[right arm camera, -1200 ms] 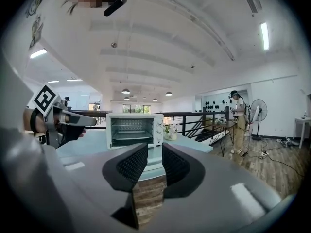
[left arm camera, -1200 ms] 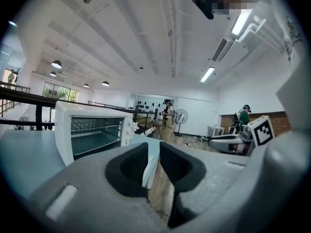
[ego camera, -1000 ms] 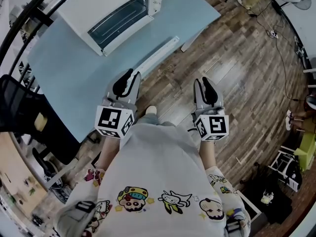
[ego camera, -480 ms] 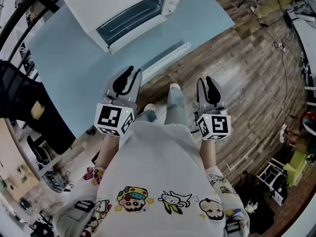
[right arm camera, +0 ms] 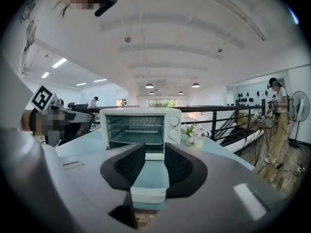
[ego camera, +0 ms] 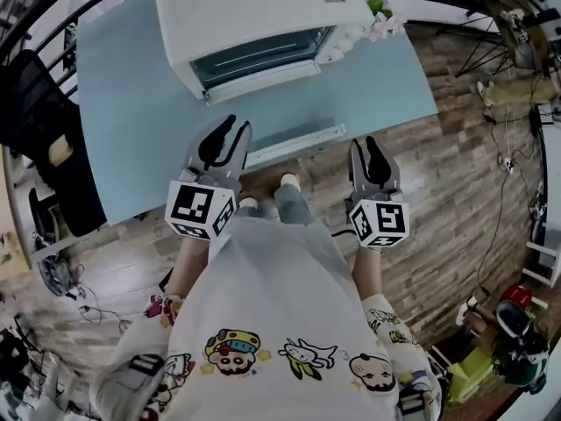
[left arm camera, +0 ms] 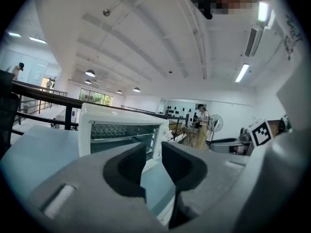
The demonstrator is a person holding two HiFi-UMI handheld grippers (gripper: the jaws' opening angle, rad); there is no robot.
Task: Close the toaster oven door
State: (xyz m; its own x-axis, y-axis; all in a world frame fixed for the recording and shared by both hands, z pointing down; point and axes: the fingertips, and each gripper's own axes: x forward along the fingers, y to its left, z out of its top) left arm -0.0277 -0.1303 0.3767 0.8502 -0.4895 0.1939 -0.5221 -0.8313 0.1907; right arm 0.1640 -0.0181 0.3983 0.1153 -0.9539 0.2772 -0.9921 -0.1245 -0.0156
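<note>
Two sets of fingers, on our left gripper (ego camera: 231,130) and right gripper (ego camera: 365,146), are standing released and empty, having just been opening. We are facing the boxy white toaster oven (ego camera: 254,11) on the pale blue bench (ego camera: 131,139). Its door (ego camera: 263,81) is lying open toward us, long edge crosswise, nearer the left gripper.

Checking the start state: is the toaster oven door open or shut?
Open. The right gripper view looks straight into the toaster oven at its racks; the door lies folded down in front.

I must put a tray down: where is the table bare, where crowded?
Bare: the wide table stretch left of the toaster oven, and the strip between its open door and the white bar. Crowded: the flowers at its right.
</note>
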